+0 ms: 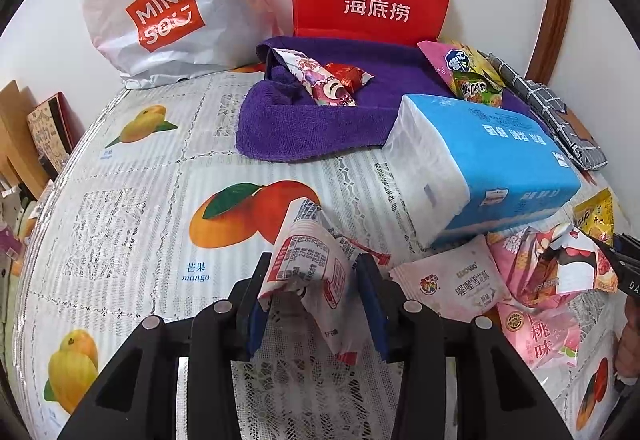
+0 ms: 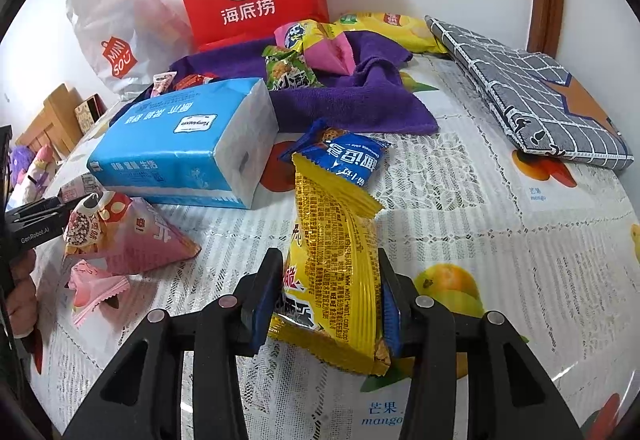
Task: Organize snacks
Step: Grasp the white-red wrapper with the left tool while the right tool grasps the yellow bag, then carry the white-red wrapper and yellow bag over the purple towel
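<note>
While I look along the left hand-held gripper (image 1: pixel 316 292), I see its pads pinching a white-and-red snack packet (image 1: pixel 310 260), lifted above the fruit-print tabletop (image 1: pixel 120 200). Just right of it lie pink packets (image 1: pixel 460 280), and a blue tissue pack (image 1: pixel 488 160) sits behind them, with a purple towel (image 1: pixel 304 120) farther back. Through the right view, I see the right hand-held gripper (image 2: pixel 330 292) clamped on a yellow packet (image 2: pixel 340 260), which stands up between the fingers. Its top touches a blue cookie packet (image 2: pixel 348 154) beyond.
</note>
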Demonstrator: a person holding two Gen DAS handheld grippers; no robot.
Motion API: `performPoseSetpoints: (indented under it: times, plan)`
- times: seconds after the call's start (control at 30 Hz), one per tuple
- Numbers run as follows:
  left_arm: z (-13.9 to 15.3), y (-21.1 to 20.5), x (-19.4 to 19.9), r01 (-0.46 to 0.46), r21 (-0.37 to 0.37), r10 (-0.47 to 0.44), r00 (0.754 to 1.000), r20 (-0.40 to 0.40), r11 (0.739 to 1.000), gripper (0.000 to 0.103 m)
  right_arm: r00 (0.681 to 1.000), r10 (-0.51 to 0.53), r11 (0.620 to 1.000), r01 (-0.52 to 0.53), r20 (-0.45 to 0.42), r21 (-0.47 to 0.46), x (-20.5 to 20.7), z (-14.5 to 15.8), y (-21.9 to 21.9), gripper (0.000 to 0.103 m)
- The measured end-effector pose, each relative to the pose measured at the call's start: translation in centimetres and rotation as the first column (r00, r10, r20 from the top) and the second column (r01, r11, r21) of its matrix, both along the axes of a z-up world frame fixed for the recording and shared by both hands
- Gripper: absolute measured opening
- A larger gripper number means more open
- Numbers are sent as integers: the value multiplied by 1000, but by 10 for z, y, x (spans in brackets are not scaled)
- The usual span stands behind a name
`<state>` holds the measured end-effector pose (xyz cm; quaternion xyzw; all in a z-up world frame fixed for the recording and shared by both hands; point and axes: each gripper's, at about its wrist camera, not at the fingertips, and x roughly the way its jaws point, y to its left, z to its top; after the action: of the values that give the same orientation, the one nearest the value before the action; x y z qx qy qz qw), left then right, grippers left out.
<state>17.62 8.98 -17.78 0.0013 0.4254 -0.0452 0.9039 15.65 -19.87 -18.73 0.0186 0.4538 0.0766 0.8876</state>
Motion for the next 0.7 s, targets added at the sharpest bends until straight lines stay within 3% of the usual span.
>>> performPoseSetpoints:
  times: [0.2, 0.33, 0.7]
  plan:
    - [5, -1, -7, -3, 6, 3, 999, 37, 1000, 36, 1000, 6, 999, -6, 3, 49, -2, 1, -5, 41]
    - [15, 0, -14, 32, -32, -29, 996, 85, 999, 33, 1000, -8, 999, 7, 26, 45, -7, 5, -7, 41]
    - [24, 10, -33, 38, -99, -34, 998, 48, 994, 28, 998, -14, 999, 11, 67, 43, -26, 33, -3, 41]
